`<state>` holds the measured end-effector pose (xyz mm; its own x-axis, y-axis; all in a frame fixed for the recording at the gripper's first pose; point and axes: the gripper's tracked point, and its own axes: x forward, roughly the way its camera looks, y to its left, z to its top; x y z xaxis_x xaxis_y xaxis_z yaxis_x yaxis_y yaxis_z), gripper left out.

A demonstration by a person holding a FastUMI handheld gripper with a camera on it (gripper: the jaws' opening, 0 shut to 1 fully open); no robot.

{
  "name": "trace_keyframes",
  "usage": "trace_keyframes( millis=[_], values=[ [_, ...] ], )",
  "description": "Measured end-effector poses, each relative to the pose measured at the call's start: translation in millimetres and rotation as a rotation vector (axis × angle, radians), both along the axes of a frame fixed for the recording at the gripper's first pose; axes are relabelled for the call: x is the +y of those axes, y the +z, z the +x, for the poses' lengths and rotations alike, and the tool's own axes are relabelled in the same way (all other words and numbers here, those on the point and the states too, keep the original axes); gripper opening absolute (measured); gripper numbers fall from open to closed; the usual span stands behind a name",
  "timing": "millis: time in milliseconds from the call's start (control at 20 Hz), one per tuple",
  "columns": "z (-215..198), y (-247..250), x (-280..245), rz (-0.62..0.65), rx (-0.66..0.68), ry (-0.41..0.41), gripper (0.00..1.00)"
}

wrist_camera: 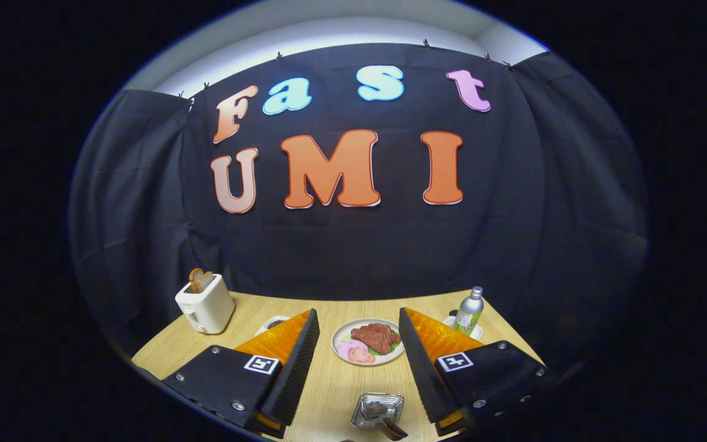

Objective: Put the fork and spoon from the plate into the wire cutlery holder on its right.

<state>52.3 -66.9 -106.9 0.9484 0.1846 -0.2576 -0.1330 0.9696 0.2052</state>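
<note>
My gripper (pixel 358 314) is open and held above the wooden table, with nothing between its fingers. Beyond the gap stands a white plate (pixel 337 339) with a brown piece of meat (pixel 376 336), pink slices and some green. Close under me, between the finger bases, is a small shiny metal holder (pixel 378 408) seen from above. A dark-handled utensil (pixel 390 425) leans out of it toward me. I cannot make out a fork or spoon on the plate.
A white toaster (pixel 205 304) with toast in it stands at the back left. A small dish (pixel 275 323) peeks out behind the left finger. A silver bottle (pixel 469 310) stands on a white saucer at the back right.
</note>
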Motion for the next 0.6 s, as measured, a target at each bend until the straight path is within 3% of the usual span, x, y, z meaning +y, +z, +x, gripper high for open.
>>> trace_keyframes(
  millis=[200,600],
  values=[
    [-3,32,0,-0.002,-0.08,-0.021,0.89],
    [11,42,6,0.048,-0.104,-0.066,0.93]
  ],
)
